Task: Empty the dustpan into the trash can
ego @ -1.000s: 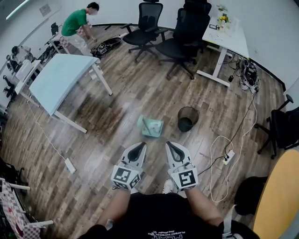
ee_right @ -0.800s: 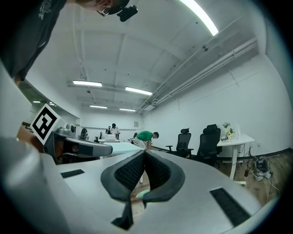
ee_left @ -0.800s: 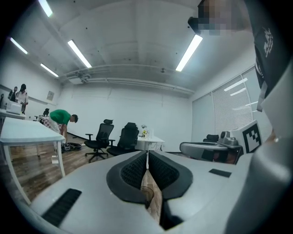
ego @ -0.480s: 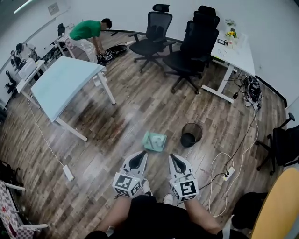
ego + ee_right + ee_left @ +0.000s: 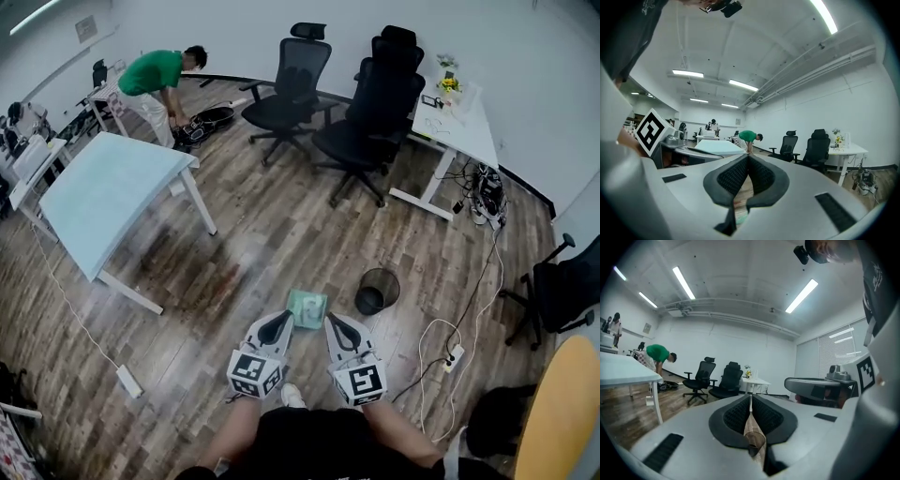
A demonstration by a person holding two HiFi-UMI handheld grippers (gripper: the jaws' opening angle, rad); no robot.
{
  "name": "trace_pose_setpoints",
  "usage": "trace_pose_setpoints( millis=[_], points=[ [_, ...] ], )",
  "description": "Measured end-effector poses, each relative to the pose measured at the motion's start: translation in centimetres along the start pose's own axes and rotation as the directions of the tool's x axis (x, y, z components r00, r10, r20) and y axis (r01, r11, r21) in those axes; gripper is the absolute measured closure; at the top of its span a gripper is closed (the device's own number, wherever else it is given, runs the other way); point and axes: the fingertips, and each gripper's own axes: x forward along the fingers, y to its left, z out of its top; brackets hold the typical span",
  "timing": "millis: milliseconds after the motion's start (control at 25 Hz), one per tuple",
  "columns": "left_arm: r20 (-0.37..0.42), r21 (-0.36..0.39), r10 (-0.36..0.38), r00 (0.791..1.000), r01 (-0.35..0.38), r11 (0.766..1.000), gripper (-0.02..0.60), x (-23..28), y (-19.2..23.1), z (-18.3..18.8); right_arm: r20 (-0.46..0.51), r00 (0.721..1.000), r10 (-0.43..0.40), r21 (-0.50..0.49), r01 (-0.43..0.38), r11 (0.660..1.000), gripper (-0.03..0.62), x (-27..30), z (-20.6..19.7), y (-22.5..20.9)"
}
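Head view, looking steeply down at a wood floor. A person holds the left gripper and the right gripper side by side, low in the picture, both pointing forward. A teal dustpan lies on the floor and shows just past the two tips, between them. A round black trash can stands on the floor near the dustpan, to its right, not touching it. Farther off are a pale blue table, two black chairs, a white desk and a person in green bending over.

Left gripper view: the jaws are clenched, tips meeting, with nothing gripped. Through the slit below the tips the trash can shows on the floor. The chairs and white desk stand beyond.

Right gripper view: these jaws are also pressed together at the tips and hold nothing. At the bottom of the slit a sliver of the teal dustpan shows on the floor. The person in green stands behind the tips, by the table.
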Motion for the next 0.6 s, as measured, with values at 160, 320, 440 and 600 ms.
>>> trace_pose_setpoints(
  millis=[160,320,440,600],
  points=[
    [0.054,-0.028,-0.024,0.998,0.026,0.999,0.549,0.2,1.6,1.1,-0.017,1.0,-0.002,-0.024,0.001,1.0,0.576,1.3,0.3,0.9],
    [0.06,-0.036,-0.034,0.998,0.036,0.999,0.549,1.4,2.9,1.2,-0.071,0.997,-0.033,-0.002,0.033,0.999,0.576,1.5,-1.3,-0.1],
    [0.039,-0.038,-0.04,0.998,0.042,0.998,0.549,2.2,3.4,0.6,-0.101,0.993,-0.064,0.019,0.067,0.998,0.577,1.8,-2.6,-1.3],
    [0.007,-0.029,-0.037,0.999,0.037,0.999,0.549,3.4,3.7,-0.2,-0.11,0.991,-0.082,0.035,0.087,0.996,0.576,2.6,-3.4,-3.1]
  ],
)
